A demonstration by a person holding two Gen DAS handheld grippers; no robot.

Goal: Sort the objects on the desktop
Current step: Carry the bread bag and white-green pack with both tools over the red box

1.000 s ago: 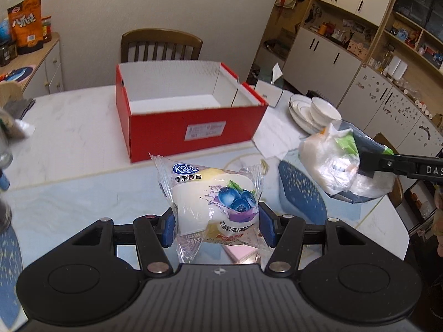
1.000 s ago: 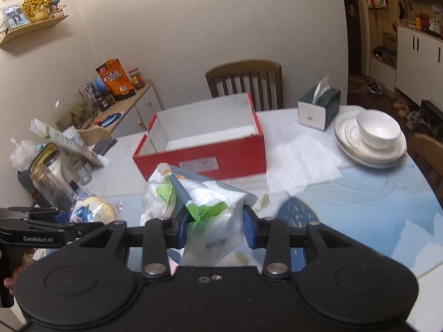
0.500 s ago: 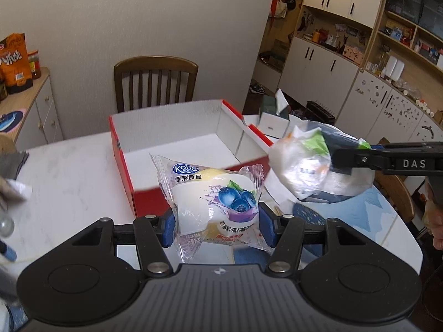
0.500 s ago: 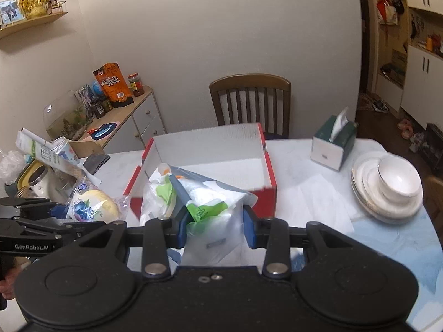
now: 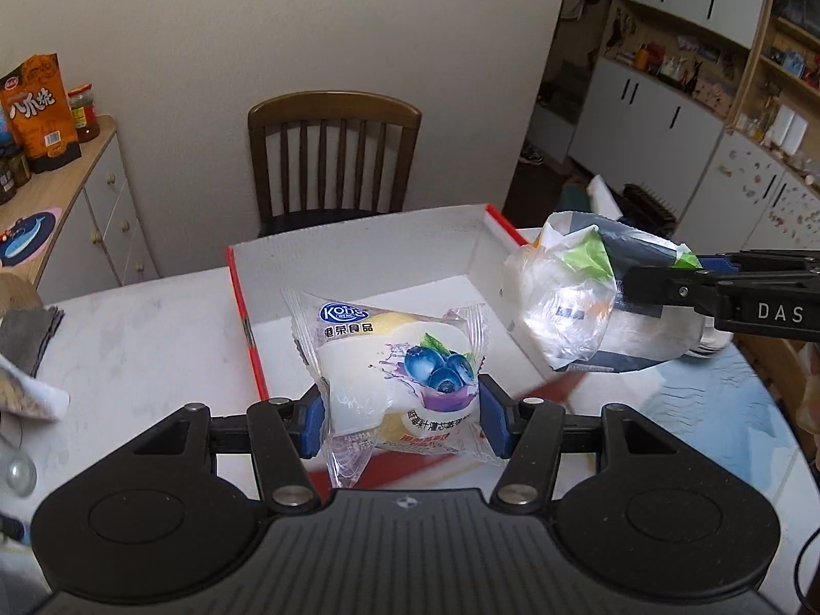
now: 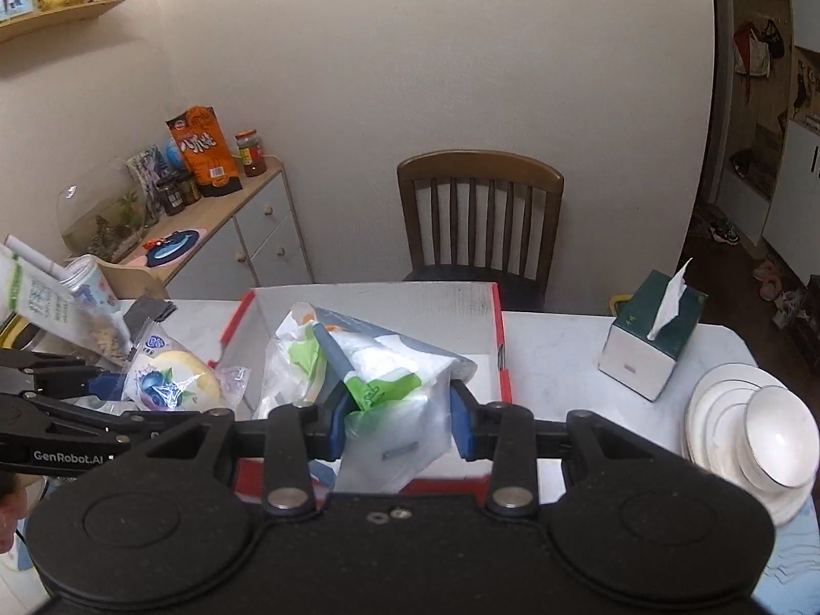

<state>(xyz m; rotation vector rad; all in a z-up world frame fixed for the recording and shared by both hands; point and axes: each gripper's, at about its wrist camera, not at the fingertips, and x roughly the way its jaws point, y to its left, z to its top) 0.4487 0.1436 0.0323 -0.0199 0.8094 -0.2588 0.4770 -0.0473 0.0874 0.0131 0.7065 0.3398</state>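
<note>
My left gripper [image 5: 400, 423] is shut on a clear-wrapped blueberry bun packet [image 5: 394, 374] and holds it over the front of the open red box [image 5: 241, 297], whose inside is white. My right gripper [image 6: 397, 425] is shut on a white, green and dark plastic bag [image 6: 369, 374] and holds it over the same box [image 6: 499, 338]. In the left wrist view the bag [image 5: 579, 307] hangs over the box's right wall. In the right wrist view the bun packet [image 6: 174, 379] is at the box's left wall.
The box sits on a white marble table [image 5: 128, 338]. A wooden chair [image 6: 479, 215] stands behind it. A green tissue box [image 6: 651, 338] and stacked white plates with a bowl [image 6: 753, 425] are on the right. Cluttered packets and a jar [image 6: 61, 302] are at the left.
Both grippers have moved forward with their loads, from in front of the red box to above its inside. Both stay shut.
</note>
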